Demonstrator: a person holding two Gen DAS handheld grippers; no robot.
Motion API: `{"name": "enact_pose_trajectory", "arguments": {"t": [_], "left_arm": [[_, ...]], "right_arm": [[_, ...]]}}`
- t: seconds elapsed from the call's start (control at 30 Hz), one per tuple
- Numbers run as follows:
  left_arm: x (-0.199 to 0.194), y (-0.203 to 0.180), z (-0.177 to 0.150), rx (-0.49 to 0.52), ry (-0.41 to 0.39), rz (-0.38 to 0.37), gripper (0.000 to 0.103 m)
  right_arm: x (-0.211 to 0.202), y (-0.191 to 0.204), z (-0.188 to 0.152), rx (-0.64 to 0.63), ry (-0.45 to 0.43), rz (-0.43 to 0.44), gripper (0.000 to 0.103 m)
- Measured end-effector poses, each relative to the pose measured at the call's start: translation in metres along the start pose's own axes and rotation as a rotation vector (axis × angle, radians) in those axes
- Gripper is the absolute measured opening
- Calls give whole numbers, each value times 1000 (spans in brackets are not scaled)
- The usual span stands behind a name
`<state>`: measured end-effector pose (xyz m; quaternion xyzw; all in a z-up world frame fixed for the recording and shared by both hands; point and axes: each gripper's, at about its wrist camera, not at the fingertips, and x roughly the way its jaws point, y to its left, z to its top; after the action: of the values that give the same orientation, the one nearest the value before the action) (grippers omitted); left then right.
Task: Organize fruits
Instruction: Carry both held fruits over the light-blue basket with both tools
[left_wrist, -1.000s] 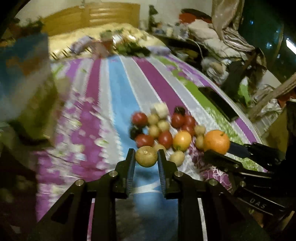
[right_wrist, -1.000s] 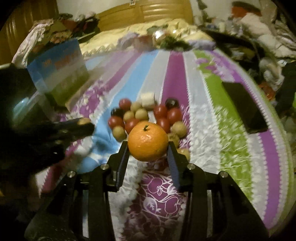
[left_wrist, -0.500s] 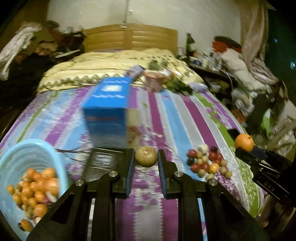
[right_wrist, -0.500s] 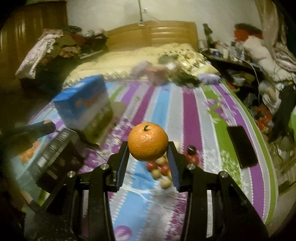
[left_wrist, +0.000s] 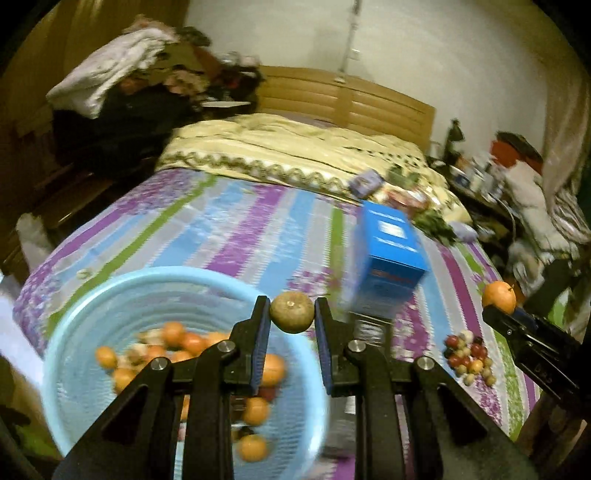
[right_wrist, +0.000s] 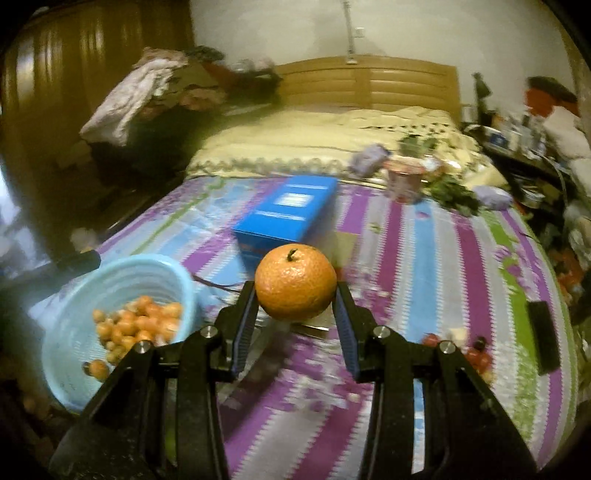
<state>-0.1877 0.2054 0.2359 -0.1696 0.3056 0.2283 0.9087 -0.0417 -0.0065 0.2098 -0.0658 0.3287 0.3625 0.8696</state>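
A striped bedspread (right_wrist: 436, 258) fills the middle of both views, with a blue box (right_wrist: 284, 214) at centre and a pale blue basket (left_wrist: 122, 295) of small fruit at lower left. The right gripper (right_wrist: 295, 291) clamps an orange (right_wrist: 295, 282) at frame centre. The left gripper (left_wrist: 291, 314) pinches a small brownish fruit (left_wrist: 291, 312) above the basket's rim, while loose fruits (left_wrist: 469, 356) lie at lower right.

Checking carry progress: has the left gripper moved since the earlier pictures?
Yes. The left gripper left the loose fruit pile and now hovers at the light blue plastic basket.
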Motion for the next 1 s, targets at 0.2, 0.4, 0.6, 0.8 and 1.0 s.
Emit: {"name": "enact_pose_trajectory", "arguments": {"t": [0.2, 0.4, 0.6, 0.8, 1.0], "left_arm": [[-14, 74, 1, -88, 3, 85, 24], [-20, 129, -3, -153, 23, 124, 24], [-14, 158, -8, -170, 59, 135, 24], [1, 172, -16, -176, 111, 130, 24], [17, 173, -28, -163, 175, 119, 24]], "right_arm": [[19, 55, 11, -55, 20, 78, 42], [39, 99, 17, -83, 68, 161, 42], [56, 131, 15, -115, 151, 218, 42], [80, 143, 4, -104, 262, 261, 42], [89, 148, -4, -68, 323, 279, 42]]}}
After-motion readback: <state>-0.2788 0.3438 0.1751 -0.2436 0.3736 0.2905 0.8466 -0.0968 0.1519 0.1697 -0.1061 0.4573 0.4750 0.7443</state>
